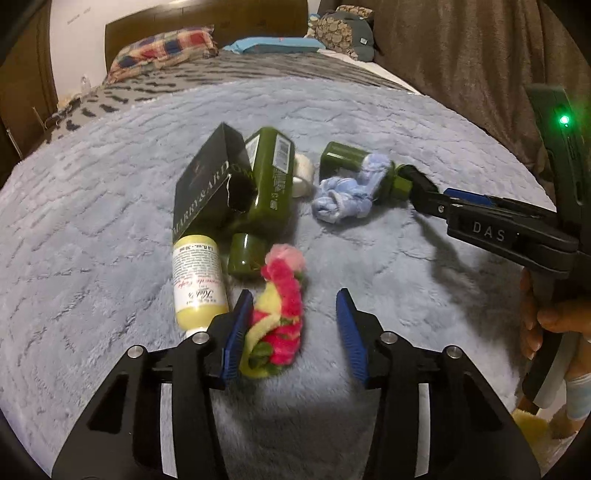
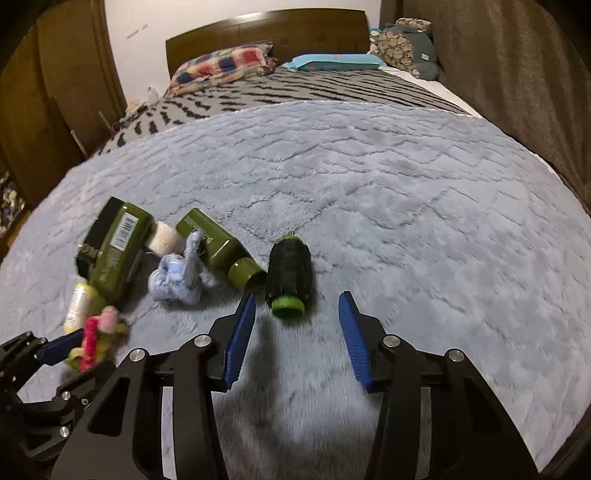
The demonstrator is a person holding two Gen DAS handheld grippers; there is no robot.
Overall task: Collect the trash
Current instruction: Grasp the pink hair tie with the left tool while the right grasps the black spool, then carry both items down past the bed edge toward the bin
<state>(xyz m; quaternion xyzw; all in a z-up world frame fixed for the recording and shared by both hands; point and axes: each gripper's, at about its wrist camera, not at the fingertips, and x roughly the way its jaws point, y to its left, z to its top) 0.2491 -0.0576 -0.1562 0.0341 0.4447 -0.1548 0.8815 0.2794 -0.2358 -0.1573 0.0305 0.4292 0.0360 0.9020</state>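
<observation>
**A:** What were the fingers doing at that moment?

**B:** My left gripper (image 1: pixel 295 332) stood partly open, low over the bed. Its left pad (image 1: pixel 236 332) touched the side of the pink and yellow fluffy toy (image 1: pixel 280 317); the other pad stood clear of it, so nothing was clamped. My right gripper (image 2: pixel 297 336) was likewise partly open, with bare blanket between its pads and the black spool with green ends (image 2: pixel 290 280) lying just beyond the tips, untouched.

**A:** And the trash itself?

**B:** It lay in a loose cluster on the grey-blue fleece blanket (image 1: pixel 92 221), nearer the foot of the bed than the pillows. Beside the toy, on its left, lay the small yellow bottle (image 1: pixel 195 284). Beyond that, the black carton (image 1: pixel 214 184) leaned against the large green bottle (image 1: pixel 269 184), whose cap pointed toward me. A white roll (image 1: pixel 304 177) sat just behind that bottle. Further right, a crumpled light-blue cloth (image 1: pixel 347 199) lay against a smaller green bottle (image 1: pixel 354 158), and the spool was just beside that bottle's cap.

**A:** Anything at the far end?

**B:** A checked pillow (image 2: pixel 221 68) at the headboard (image 2: pixel 266 29), and a brown curtain (image 2: pixel 517 74) along the right edge of the bed.
</observation>
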